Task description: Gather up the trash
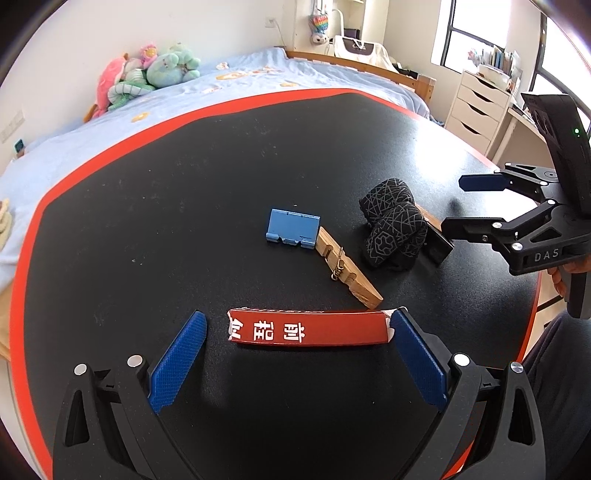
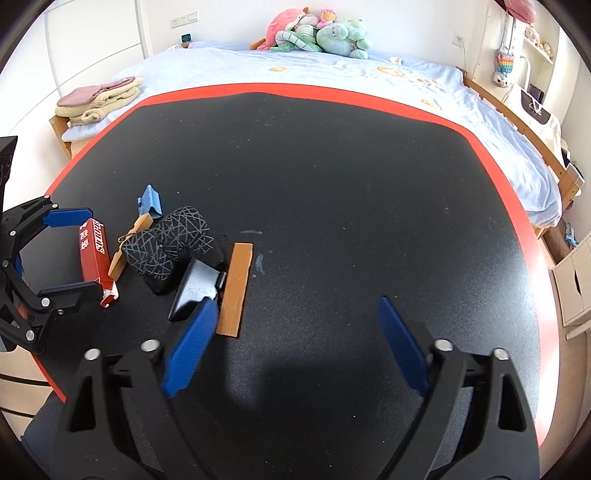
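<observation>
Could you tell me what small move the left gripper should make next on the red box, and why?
Probably close the left gripper on the red box. The box lies crosswise between its open blue fingers, one end already at the right-hand finger, a small gap at the other, so no repositioning seems needed.

Bright daylight, entering through the window (image 1: 469, 33) at upper right of the left wrist view and blown out to white there. Soft, short shadows under the tongs on the table (image 2: 332, 177), with a dull grey sheen on its black top in the right wrist view. Strong fisheye bending of table rim and bed (image 2: 369, 74); dark vignette in all corners. Sharp at centre, slightly smeared toward the edges.
</observation>
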